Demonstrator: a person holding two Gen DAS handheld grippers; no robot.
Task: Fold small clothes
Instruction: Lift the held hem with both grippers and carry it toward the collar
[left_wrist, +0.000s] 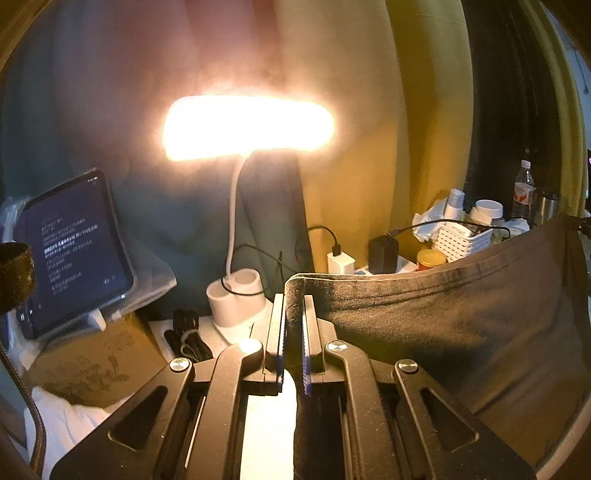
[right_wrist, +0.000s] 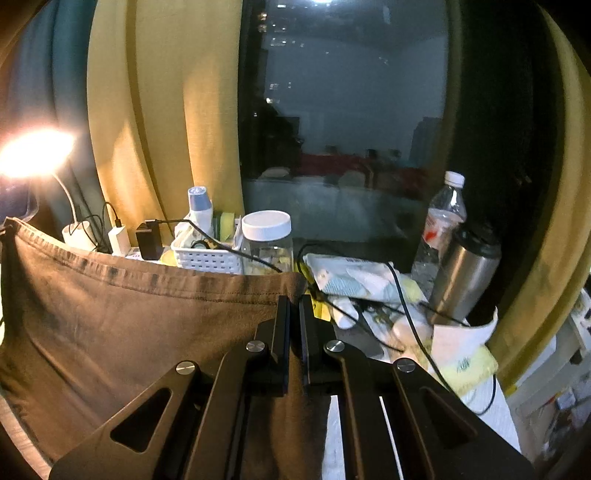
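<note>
A dark brown-grey garment hangs stretched between my two grippers, its stitched hem running along the top. In the left wrist view my left gripper is shut on the hem's left corner, with the cloth spreading away to the right. In the right wrist view my right gripper is shut on the other corner of the same garment, and the cloth spreads away to the left. The lower part of the garment drops out of sight under both grippers.
A lit desk lamp glares behind the left gripper, beside a propped tablet. Chargers, cables, a white basket, a lidded jar, a water bottle and a steel tumbler crowd the back, before yellow curtains.
</note>
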